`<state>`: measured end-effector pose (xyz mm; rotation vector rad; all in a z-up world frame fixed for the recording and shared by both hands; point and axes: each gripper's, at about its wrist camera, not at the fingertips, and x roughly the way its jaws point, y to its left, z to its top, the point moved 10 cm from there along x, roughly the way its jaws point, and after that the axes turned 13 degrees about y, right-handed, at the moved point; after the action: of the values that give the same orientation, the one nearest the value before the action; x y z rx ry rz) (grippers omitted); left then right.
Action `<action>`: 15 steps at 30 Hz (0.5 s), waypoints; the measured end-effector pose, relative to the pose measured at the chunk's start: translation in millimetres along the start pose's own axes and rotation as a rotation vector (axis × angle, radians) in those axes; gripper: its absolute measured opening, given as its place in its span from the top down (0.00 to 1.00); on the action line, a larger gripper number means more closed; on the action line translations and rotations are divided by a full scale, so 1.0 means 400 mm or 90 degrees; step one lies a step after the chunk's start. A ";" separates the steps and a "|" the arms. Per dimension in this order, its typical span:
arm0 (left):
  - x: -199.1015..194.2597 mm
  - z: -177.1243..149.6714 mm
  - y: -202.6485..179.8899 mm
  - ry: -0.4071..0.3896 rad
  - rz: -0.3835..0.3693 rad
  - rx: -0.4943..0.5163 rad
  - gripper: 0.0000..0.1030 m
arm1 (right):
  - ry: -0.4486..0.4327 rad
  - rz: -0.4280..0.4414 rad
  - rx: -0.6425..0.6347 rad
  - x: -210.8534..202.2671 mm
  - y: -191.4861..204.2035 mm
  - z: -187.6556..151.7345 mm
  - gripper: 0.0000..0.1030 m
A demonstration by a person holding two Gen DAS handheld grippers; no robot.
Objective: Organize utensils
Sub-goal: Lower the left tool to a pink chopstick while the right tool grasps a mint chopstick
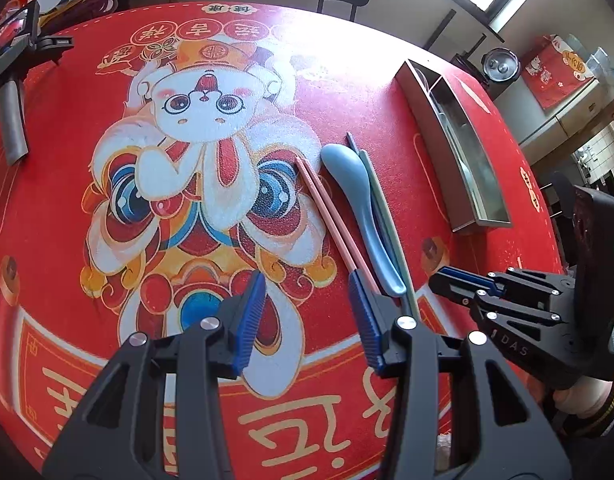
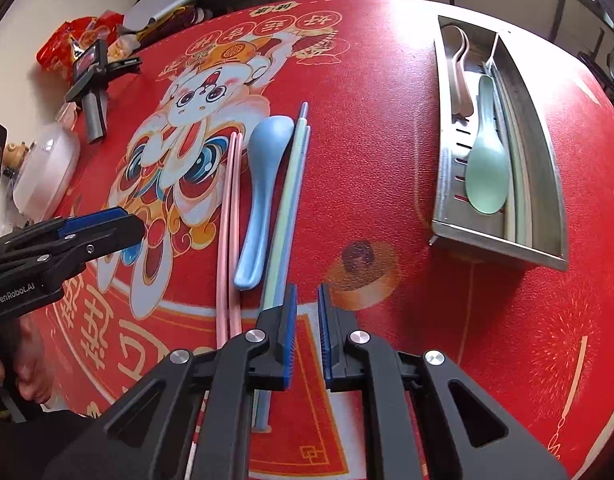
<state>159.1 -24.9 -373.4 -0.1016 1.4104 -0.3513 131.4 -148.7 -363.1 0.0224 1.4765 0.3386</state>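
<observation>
Two grippers above the loose utensils

Both grippers point down at the red desk (image 2: 407, 160). The left gripper (image 1: 307, 316) has its fingers spread and empty, the right gripper (image 2: 307, 336) has them almost pressed together, holding nothing. Just beyond lie pink chopsticks (image 2: 231, 216), a blue spoon (image 2: 263, 184) and green chopsticks (image 2: 285, 200), side by side, probably for easy picking. Farther away, the steel tray (image 2: 503, 246) already holds a green spoon (image 2: 487, 168).
</observation>
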 end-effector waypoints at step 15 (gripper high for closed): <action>0.023 0.003 0.003 0.016 0.000 0.000 0.56 | 0.024 -0.012 -0.029 0.037 0.024 0.026 0.81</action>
<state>161.8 -26.6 -382.3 -0.0977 1.4357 -0.3538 140.4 -134.0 -374.4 -0.0348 1.5055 0.3584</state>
